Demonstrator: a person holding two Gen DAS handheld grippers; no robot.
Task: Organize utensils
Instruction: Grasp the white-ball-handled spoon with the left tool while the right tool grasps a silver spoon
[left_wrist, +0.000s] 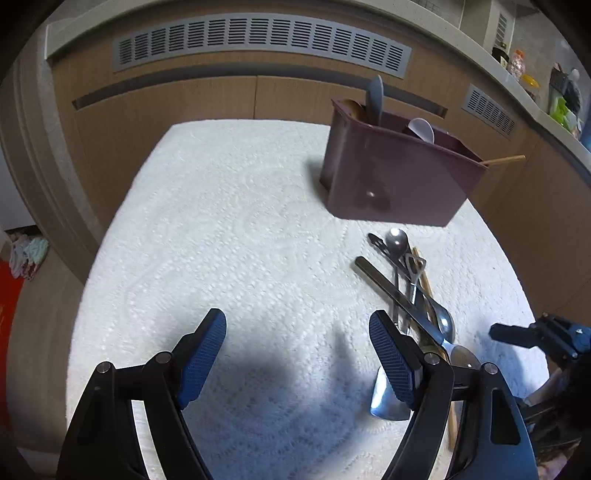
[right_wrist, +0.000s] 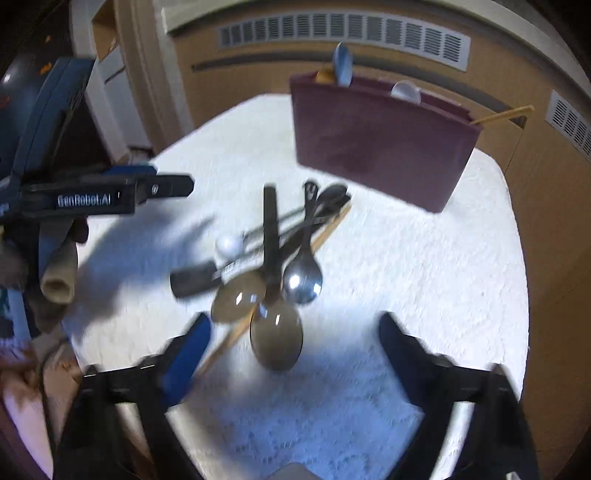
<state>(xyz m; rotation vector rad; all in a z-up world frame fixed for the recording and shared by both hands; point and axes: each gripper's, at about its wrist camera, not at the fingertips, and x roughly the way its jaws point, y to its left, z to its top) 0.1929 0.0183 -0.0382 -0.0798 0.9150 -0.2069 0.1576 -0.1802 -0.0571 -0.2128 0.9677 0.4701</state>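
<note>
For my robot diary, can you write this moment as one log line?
left gripper: open, empty | right gripper: open, empty | utensil pile: on tablecloth | maroon holder: partly filled

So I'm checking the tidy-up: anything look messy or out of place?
Yes. Loose spoons and other utensils lie crossed in a heap on the white cloth instead of in the maroon bin. One chopstick juts sideways over the bin's rim.

maroon caddy (left_wrist: 399, 184), white embossed cloth (left_wrist: 221, 229), blue ribbed fingers (left_wrist: 207, 354)
</note>
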